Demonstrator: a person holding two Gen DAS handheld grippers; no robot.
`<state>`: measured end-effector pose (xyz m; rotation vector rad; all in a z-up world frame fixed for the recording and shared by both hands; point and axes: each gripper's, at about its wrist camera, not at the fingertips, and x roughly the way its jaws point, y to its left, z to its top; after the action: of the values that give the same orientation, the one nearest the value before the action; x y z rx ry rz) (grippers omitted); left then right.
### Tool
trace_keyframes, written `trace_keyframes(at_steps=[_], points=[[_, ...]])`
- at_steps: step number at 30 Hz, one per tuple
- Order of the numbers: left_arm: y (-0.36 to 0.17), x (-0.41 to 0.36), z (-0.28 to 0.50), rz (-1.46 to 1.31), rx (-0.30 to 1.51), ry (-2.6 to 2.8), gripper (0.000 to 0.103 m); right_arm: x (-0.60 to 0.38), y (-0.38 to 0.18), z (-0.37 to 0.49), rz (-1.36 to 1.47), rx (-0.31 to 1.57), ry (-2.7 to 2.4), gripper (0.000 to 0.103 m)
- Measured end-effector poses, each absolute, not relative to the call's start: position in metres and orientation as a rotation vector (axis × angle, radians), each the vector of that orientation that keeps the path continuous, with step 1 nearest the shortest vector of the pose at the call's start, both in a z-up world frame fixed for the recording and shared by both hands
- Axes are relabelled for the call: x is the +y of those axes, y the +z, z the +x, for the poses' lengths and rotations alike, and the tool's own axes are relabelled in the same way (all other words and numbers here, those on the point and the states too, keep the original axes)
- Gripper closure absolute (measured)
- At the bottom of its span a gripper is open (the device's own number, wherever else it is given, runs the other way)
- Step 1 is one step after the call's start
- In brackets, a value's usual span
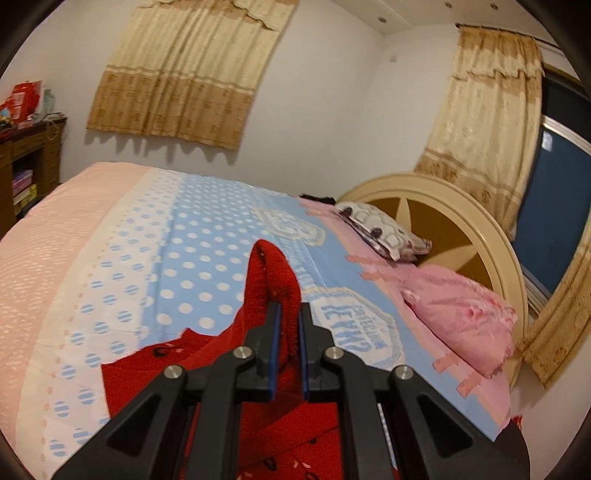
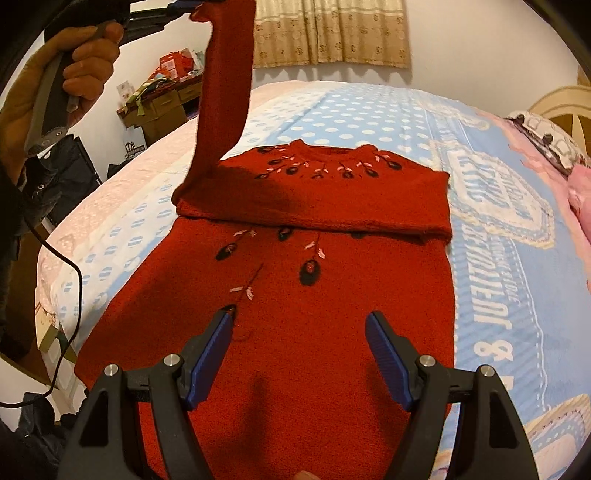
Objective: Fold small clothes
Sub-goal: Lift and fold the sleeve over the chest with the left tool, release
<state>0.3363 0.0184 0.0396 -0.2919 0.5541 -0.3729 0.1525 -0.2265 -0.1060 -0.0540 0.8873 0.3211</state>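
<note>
Left fingers: the left gripper (image 1: 289, 325) has its blue pads clamped tight on the cuff of the sleeve (image 1: 273, 280); the cuff end loops up past the fingertips. In the right wrist view the same gripper (image 2: 184, 6) sits at the top left, held in a hand (image 2: 79, 62).
Right fingers: the right gripper (image 2: 301, 332) stands wide, nothing between its fingers; it hangs over the lower body of the sweater (image 2: 303, 332), and I cannot tell whether the tips touch the knit.
Sleeve: lifted off the bed, it rises steeply from the folded shoulder at the left of the sweater to the left gripper, long axis near upright.
Sweater: red knit with dark and pink stitched flowers, lying flat on the bed. Its long axis runs away from the right camera, collar (image 2: 325, 149) at the far end, hem nearest. The other sleeve lies folded across the chest as a band from side to side.
Bed: a sheet (image 1: 207, 236) in pale blue with white dots and printed crests, a pink quilt (image 1: 48, 240) along one side, a pink pillow (image 1: 469, 314) and a patterned pillow (image 1: 384, 230) by the round cream headboard (image 1: 461, 229).
Room: white walls, beige curtains (image 1: 184, 70), a dark window (image 1: 554, 206), a wooden shelf (image 1: 29, 162) with red boxes, and a black cable (image 2: 70, 288) trailing at the bed's edge.
</note>
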Motion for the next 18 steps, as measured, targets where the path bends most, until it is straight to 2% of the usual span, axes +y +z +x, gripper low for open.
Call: trace_keyframes(at_steps=[18], points=[[-0.051,-0.095,0.371,-0.167,0.723,-0.446,0.094,-0.276,-0.117,0.153,0.019,0.926,0.245,0.028]])
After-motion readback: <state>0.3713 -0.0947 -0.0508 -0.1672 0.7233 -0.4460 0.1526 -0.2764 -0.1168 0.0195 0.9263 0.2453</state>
